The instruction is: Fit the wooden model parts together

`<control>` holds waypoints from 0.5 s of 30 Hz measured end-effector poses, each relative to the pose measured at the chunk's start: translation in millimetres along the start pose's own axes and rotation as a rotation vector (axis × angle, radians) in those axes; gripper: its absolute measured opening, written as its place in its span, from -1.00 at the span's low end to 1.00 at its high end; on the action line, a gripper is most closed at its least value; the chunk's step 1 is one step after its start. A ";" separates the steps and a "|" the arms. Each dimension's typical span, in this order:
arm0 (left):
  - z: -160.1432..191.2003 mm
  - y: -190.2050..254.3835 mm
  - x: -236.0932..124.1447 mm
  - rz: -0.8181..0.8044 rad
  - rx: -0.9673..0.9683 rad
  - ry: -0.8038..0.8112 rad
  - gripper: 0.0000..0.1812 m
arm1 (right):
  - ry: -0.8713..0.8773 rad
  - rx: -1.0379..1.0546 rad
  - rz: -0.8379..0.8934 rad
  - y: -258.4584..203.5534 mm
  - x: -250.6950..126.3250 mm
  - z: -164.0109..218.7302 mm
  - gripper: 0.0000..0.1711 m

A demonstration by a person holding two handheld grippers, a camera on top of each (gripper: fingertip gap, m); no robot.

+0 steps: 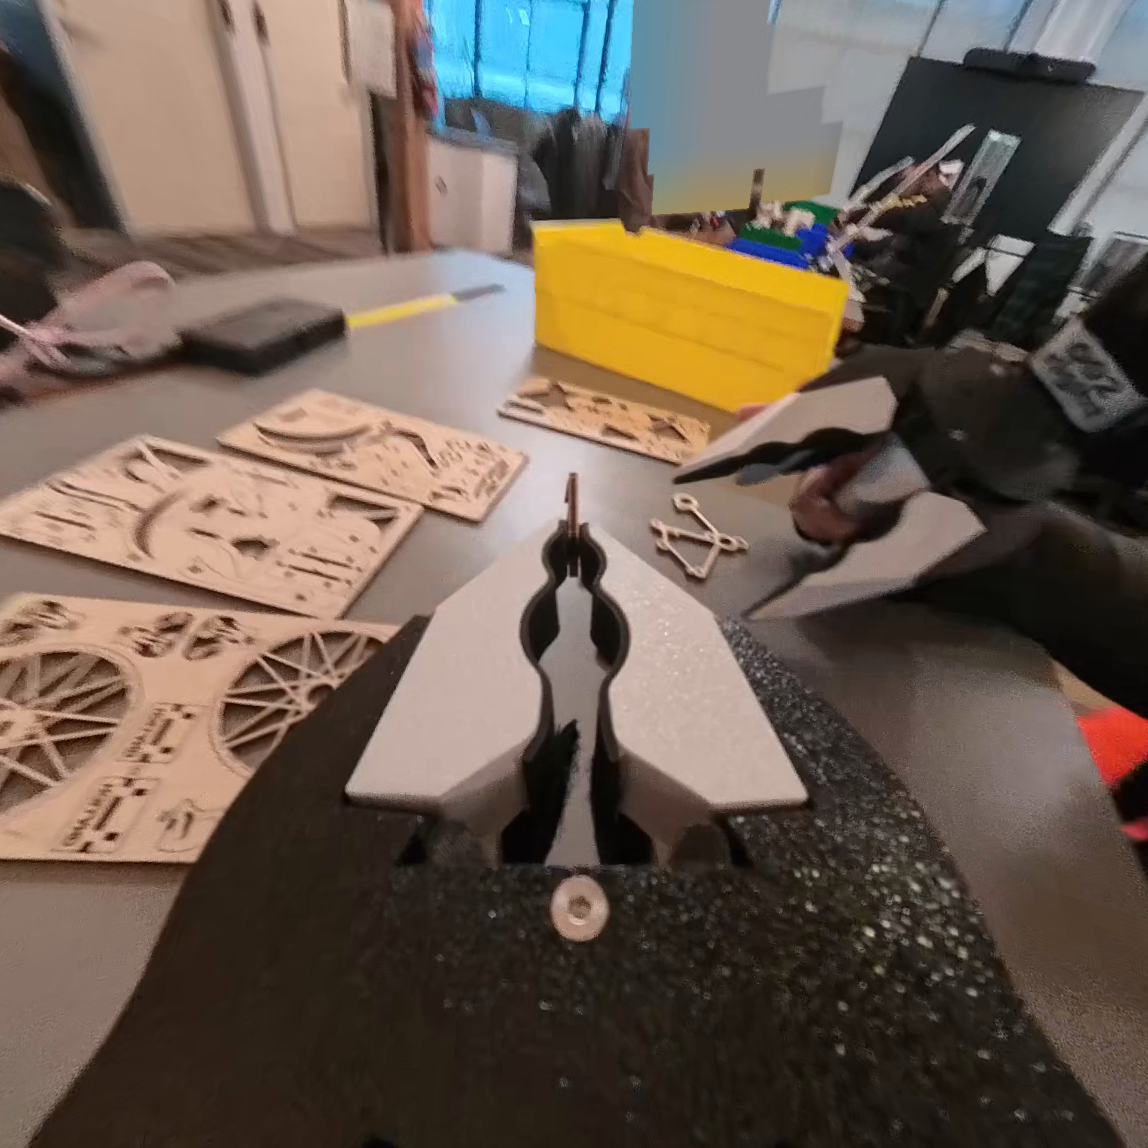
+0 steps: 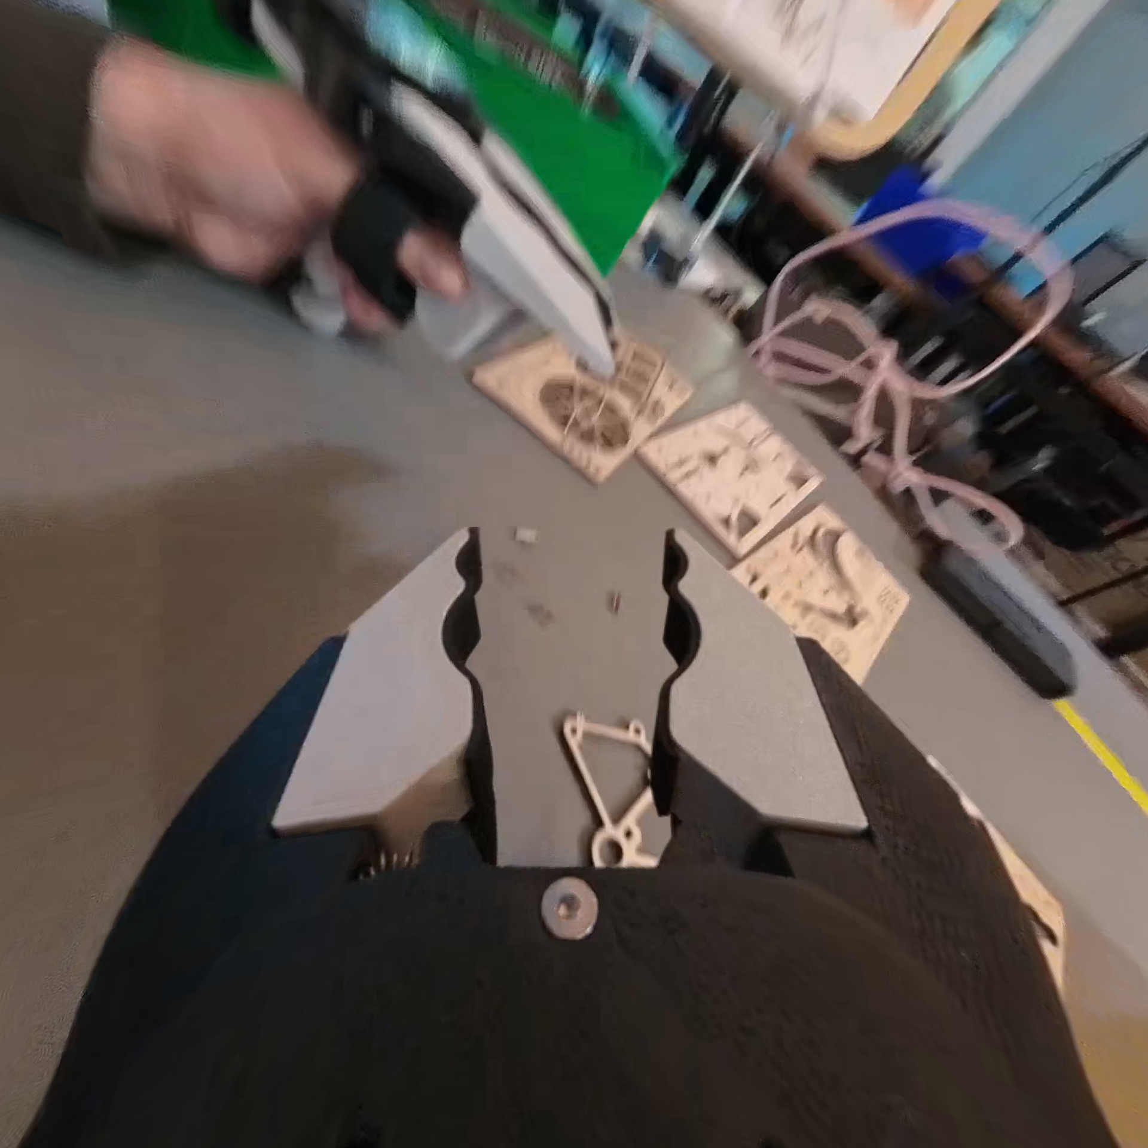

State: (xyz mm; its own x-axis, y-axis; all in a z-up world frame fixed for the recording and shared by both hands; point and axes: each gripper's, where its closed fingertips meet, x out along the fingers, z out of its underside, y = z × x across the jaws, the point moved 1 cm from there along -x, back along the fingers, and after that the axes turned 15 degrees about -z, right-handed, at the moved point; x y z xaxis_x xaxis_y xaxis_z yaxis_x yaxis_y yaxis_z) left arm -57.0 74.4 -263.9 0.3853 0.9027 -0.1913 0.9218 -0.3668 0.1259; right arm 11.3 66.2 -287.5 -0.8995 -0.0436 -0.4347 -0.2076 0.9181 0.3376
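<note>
Two tools in view above grey desk point(image 1: 435, 366). Left tool point(image 1: 573, 528) pinching thin wooden part point(image 1: 571, 497) edge-on at fingertips, jaws drawn together on it, part sticking up past tips. Right tool point(image 2: 571, 537) hovering with jaws well apart, gripping nothing; bare desk showing between fingers point(image 2: 397, 683).

Lying flat on desk: openwork wooden frame piece point(image 1: 699, 539), triangular with ring ends, just right of left tool's tips. Same piece in right wrist view sitting low between right tool's fingers, near their base, partly hidden under right finger; contact impossible to tell. Several tiny wooden scraps point(image 2: 528, 568) scattered on desk beyond it, between fingertips.

Four laser-cut plywood sheets lying flat:
- wheel sheet point(image 1: 143, 714), nearest, left of left tool, spoked wheels cut in it
- middle sheet point(image 1: 211, 522), just beyond
- third sheet point(image 1: 373, 447), farther back
- fourth sheet point(image 1: 605, 419), apart, just in front of yellow bin point(image 1: 683, 317)

Person's hand point(image 2: 205, 174) gripping handle of left tool, blurred in right wrist view. Black flat case point(image 1: 267, 332) sitting at far left of desk, pink cable point(image 2: 901, 385) coiled beside it. Both frames showing motion blur.
</note>
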 end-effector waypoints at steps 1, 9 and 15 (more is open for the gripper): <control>5.7 2.1 1.0 0.034 -0.014 -0.052 -0.99 | -0.068 0.014 -0.060 -1.7 1.1 11.7 -0.37; 47.8 18.6 2.4 0.107 0.092 -0.340 -0.99 | -0.201 0.029 -0.509 -9.6 7.9 36.0 -0.75; 58.2 22.3 -1.2 0.160 0.046 -0.426 -0.99 | -0.221 0.034 -0.658 -1.6 21.0 42.3 -0.86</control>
State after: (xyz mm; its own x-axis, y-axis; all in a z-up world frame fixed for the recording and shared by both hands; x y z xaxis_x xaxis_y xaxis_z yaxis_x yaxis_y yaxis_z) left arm -34.3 52.1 -317.5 0.4977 0.6642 -0.5578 0.8464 -0.5124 0.1451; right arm 9.0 80.5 -332.4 -0.4906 -0.5173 -0.7012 -0.6675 0.7404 -0.0793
